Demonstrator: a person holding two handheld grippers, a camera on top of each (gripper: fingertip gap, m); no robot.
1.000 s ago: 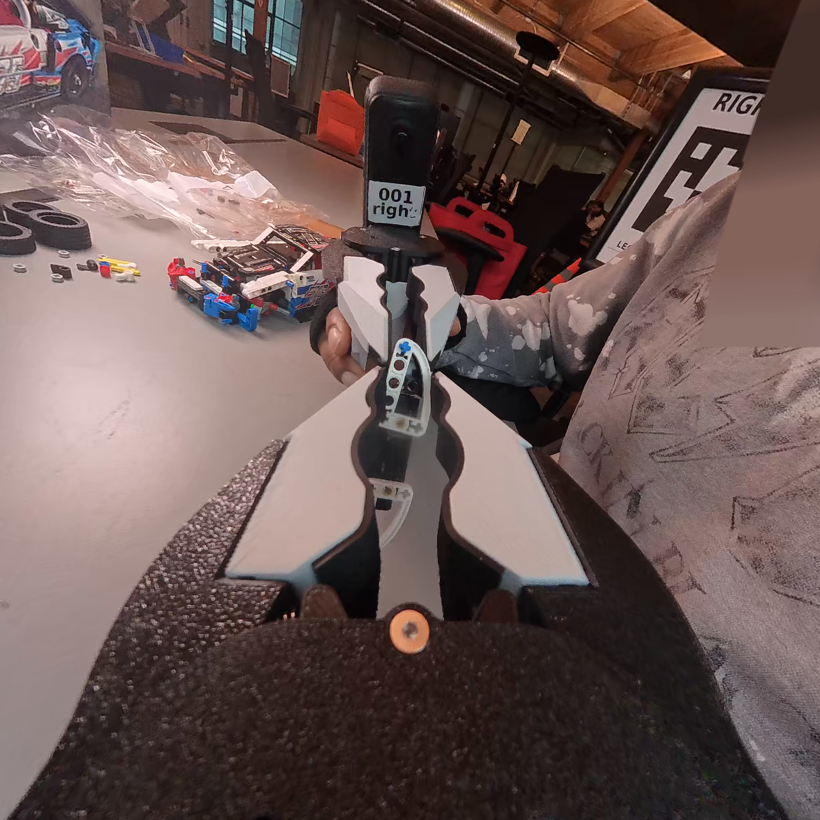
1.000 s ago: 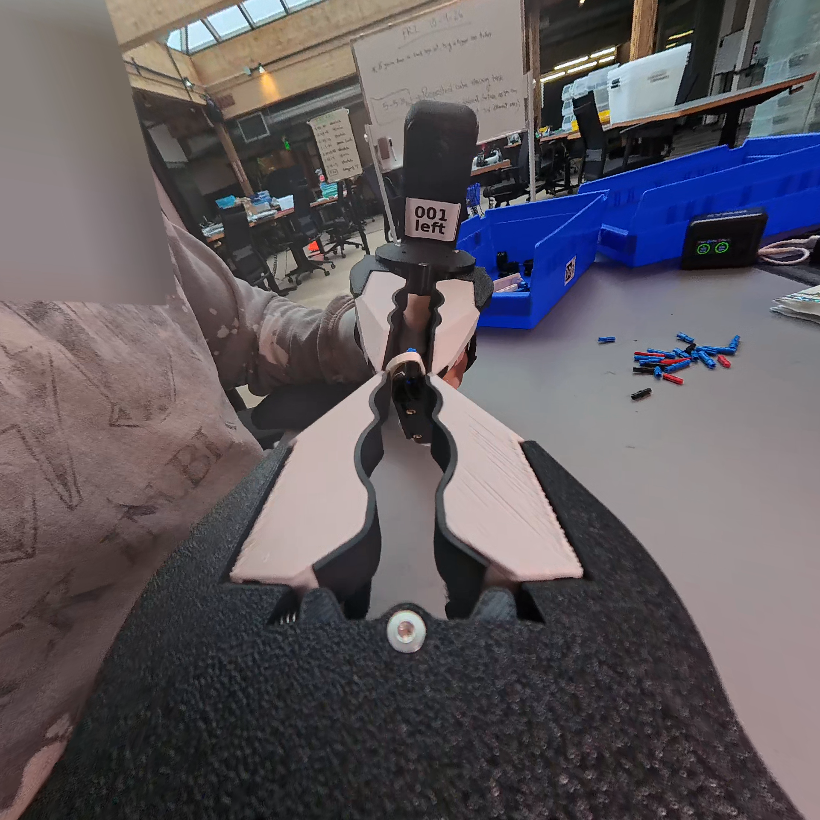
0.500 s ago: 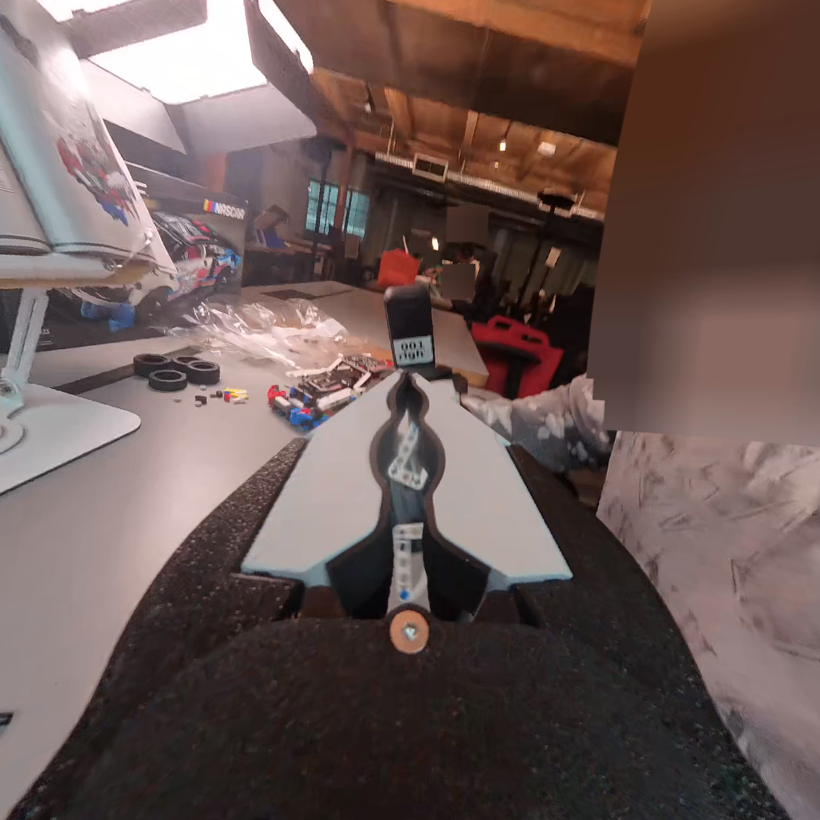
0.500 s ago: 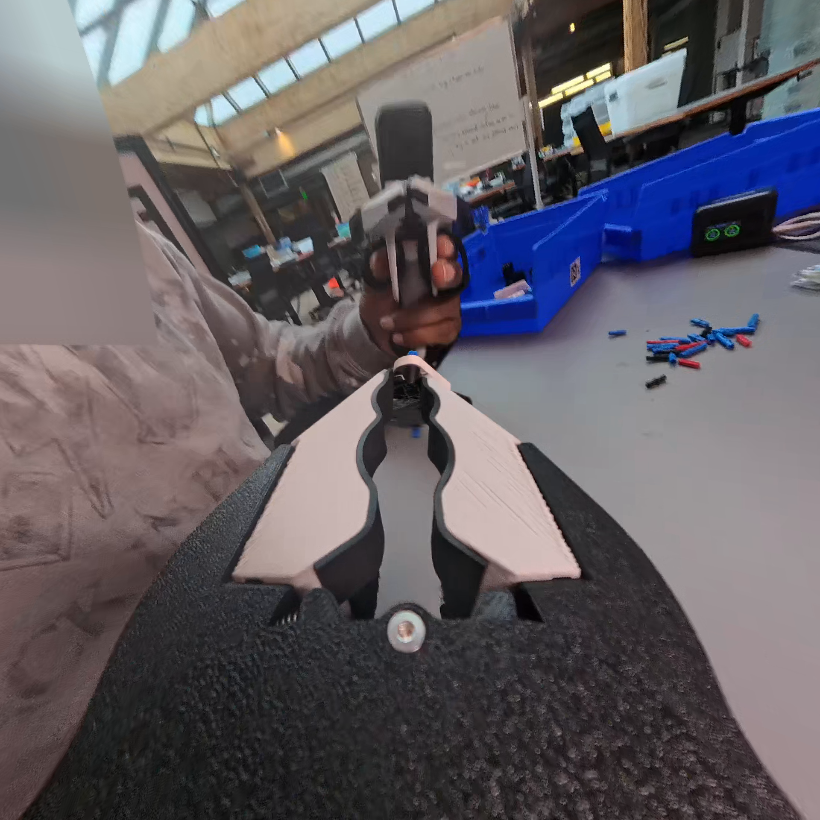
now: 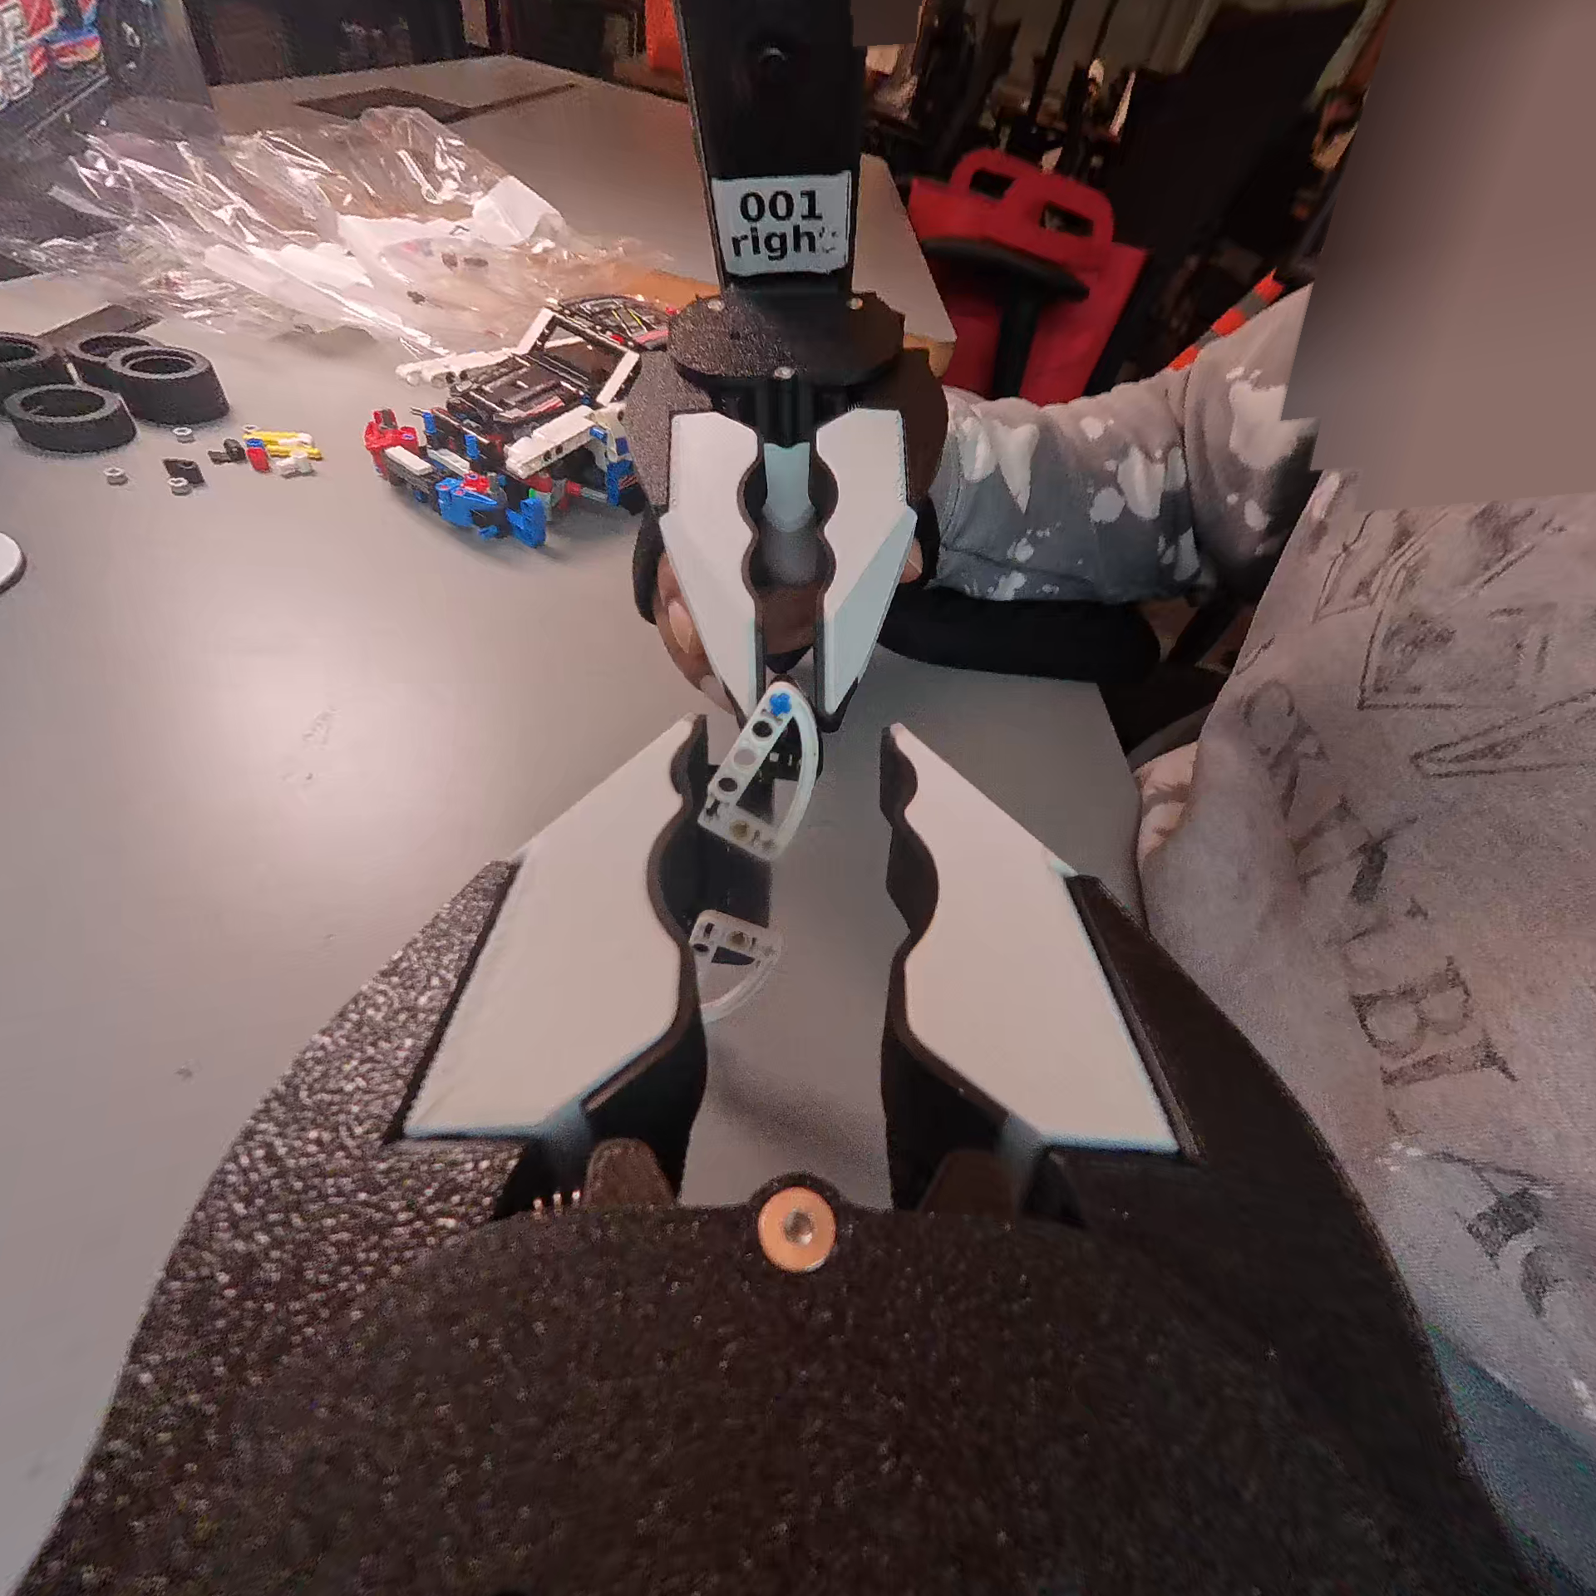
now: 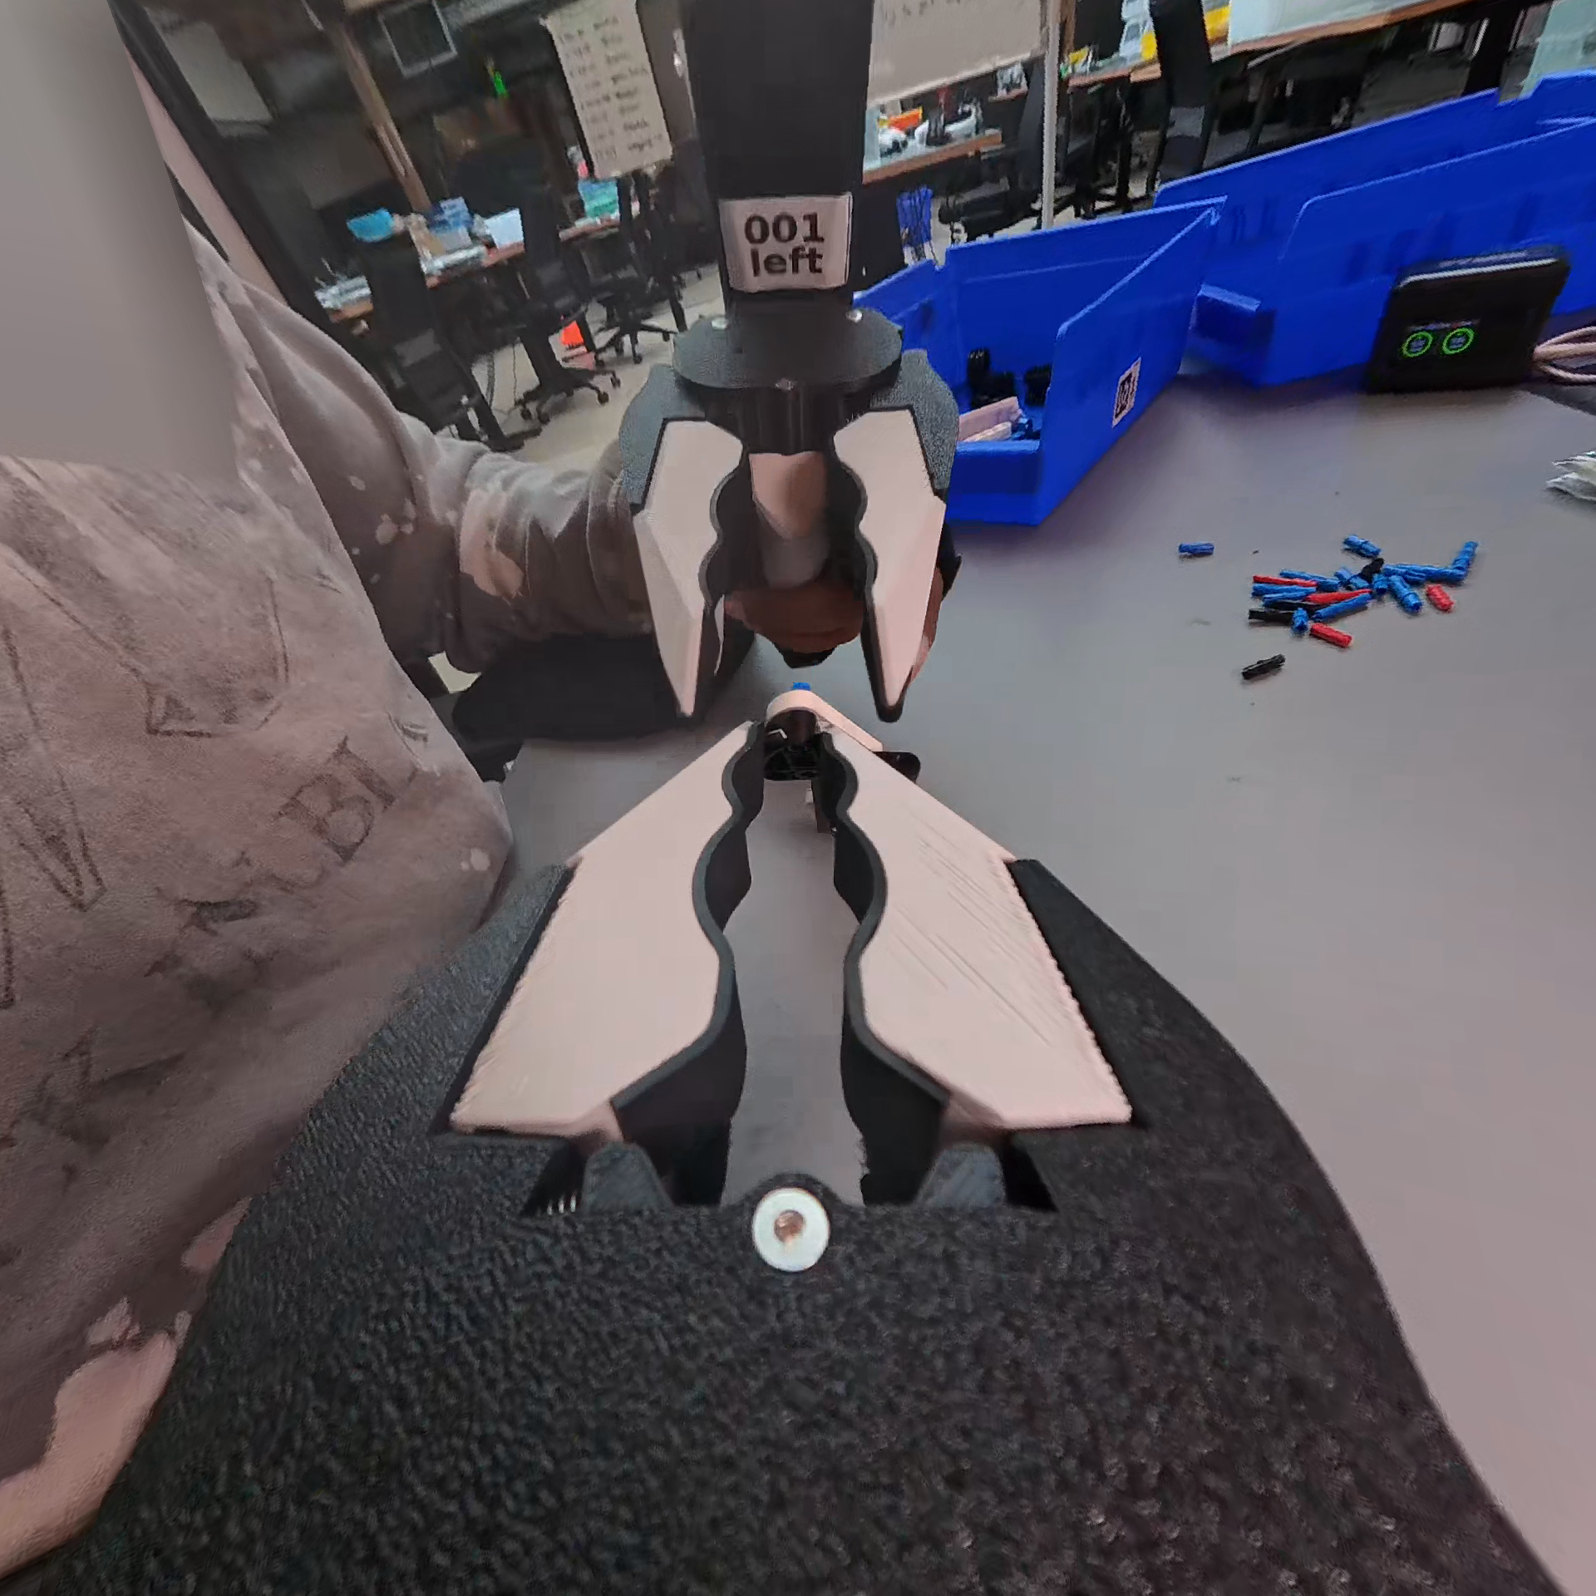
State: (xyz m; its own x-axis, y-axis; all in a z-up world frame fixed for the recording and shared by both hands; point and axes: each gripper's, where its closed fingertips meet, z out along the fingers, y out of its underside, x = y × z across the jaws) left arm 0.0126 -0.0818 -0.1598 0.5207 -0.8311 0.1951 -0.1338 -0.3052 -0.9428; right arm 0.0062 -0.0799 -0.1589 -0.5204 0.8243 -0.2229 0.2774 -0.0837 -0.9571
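A small white curved panel piece [image 5: 760,777] with a blue pin at its top and a black part behind it hangs between the two grippers, above the grey table [image 5: 259,734]. My right gripper [image 5: 788,712] faces the left one and is shut on the piece's upper end. In the right wrist view the right gripper [image 6: 799,738] pinches the piece [image 6: 799,712] at its fingertips. My left gripper [image 5: 790,734] is open, with its fingers on either side of the piece and not gripping it. It also shows open in the right wrist view [image 6: 788,712].
A partly built toy car [image 5: 518,432], black tyres [image 5: 104,389], small loose parts [image 5: 250,453] and clear plastic bags [image 5: 302,199] lie at the far left. Blue bins [image 6: 1079,345], a pile of blue and red pins [image 6: 1356,587] and a black device [image 6: 1459,319] are on the right. The person's sleeve [image 5: 1079,492] is near. My two grippers' fingertips are within a few centimetres of each other. Both grippers' tips are roughly 30 cm from the partly built toy car [image 5: 518,432].
My left gripper was shut on the piece and has opened. The piece stays in the right gripper. Both grippers swung up half a second ago and are back low over the table.
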